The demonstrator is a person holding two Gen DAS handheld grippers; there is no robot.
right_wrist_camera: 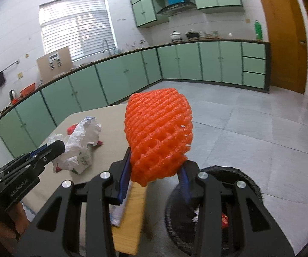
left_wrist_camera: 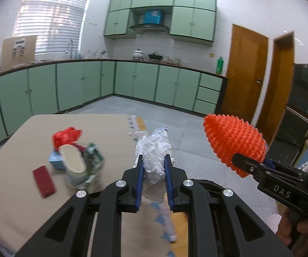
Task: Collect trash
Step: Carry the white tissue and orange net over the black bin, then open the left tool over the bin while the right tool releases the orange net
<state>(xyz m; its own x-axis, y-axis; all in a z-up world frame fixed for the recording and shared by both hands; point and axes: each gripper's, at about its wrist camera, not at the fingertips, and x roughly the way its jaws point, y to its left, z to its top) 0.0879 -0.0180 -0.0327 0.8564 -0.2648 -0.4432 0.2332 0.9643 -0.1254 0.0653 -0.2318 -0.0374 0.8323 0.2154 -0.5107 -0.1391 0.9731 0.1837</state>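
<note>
The cup (left_wrist_camera: 74, 167) stands on the table (left_wrist_camera: 14, 192), the bin (right_wrist_camera: 250, 184) on the floor right of it

White tiled walls (left_wrist_camera: 224, 10) enclose a kitchen with a pale grey tiled floor (right_wrist_camera: 250, 115). Mint-green base cabinets (left_wrist_camera: 79, 83) run along two walls, meeting in a corner at twelve o'clock, with matching wall cabinets (left_wrist_camera: 192, 19) around a range hood (left_wrist_camera: 148, 28). Daylight comes through a blinded window (left_wrist_camera: 51, 19) at ten o'clock. Wooden doors (left_wrist_camera: 247, 72) stand at three o'clock.
</note>
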